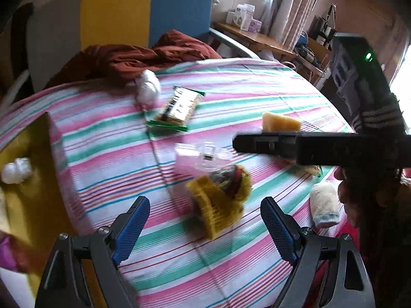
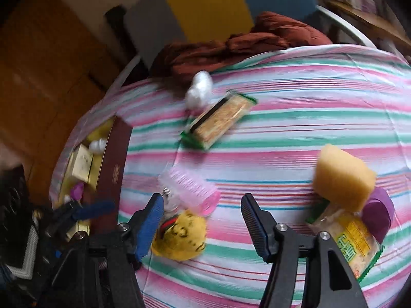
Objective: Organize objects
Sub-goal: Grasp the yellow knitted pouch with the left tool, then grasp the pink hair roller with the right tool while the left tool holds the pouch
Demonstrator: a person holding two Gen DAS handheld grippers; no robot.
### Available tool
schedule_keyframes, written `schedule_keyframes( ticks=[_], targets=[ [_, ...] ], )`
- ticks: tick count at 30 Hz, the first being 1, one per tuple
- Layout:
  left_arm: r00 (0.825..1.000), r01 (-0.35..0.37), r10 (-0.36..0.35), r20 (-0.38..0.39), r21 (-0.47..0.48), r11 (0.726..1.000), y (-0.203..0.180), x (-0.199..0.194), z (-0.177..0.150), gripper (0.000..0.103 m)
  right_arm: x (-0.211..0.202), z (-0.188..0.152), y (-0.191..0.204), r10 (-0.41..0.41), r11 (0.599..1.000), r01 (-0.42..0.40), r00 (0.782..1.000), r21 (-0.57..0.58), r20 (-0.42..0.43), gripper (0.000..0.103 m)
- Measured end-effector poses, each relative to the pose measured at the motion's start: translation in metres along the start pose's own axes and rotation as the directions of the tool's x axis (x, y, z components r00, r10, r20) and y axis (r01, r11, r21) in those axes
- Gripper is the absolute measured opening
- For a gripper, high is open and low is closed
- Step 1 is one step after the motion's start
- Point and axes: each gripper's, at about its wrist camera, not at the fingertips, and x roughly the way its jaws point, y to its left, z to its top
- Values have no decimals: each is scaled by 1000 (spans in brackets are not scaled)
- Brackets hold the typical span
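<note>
Covering the bed (image 1: pixel 231 82), a striped sheet (image 2: pixel 295 118); both grippers (image 1: pixel 205 220) (image 2: pixel 203 218) apart, empty.

Home bedroom (striped bedsheet (image 1: pixel 231 89), curtains (image 1: pixel 295 7))

A striped bed (image 2: pixel 295 128) carries a cracker pack (image 2: pixel 218 120), sponge (image 2: pixel 344 177), yellow plush (image 2: pixel 182 236), pink roller (image 2: pixel 190 187) (all scattered) and a box (image 2: pixel 113 169).

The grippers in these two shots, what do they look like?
Both grippers, left and right, have dark grey metal fingers with silver screws and ribbed blue pads. The right gripper's black body carries a green light.
</note>
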Motion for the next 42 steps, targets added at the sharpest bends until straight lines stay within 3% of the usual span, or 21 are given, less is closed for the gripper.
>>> schedule_keyframes(
  ticks=[7,9,10,13,16,25,28,29,35,42],
  targets=[
    [999,3,-5,-44,-38,999,-9,35,9,88,3,6,-5,19,999,-19,1000,45,12,64],
    [998,-8,5,-58,-52,999,-5,45,7,72,6,8,-6,33,998,-33,999,58,6,64],
    [997,28,-32,-67,-60,998,-3,48,4,55,8,9,-7,47,997,-47,999,63,-1,64],
    [999,42,-43,-20,-57,997,-1,40,-4,50,17,9,-2,56,997,-54,998,54,-27,65],
    [999,54,-55,-2,-54,997,2,33,-15,50,28,8,11,81,997,-80,994,14,-78,80],
    [997,49,-49,54,-4,999,1,26,-29,50,68,-1,32,43,996,-60,975,-71,-220,81],
    [997,39,-39,62,9,999,-1,26,-31,50,74,-2,32,4,996,-24,977,-91,-214,78],
    [997,40,-40,63,7,999,-1,26,-31,50,74,-2,32,11,995,-31,978,-94,-208,71],
    [997,45,-45,65,2,999,0,26,-32,48,65,4,20,-72,995,61,987,-75,-146,70],
    [997,39,-39,62,2,999,1,26,-30,47,51,15,-6,-173,985,171,981,-27,-93,70]
  ],
)
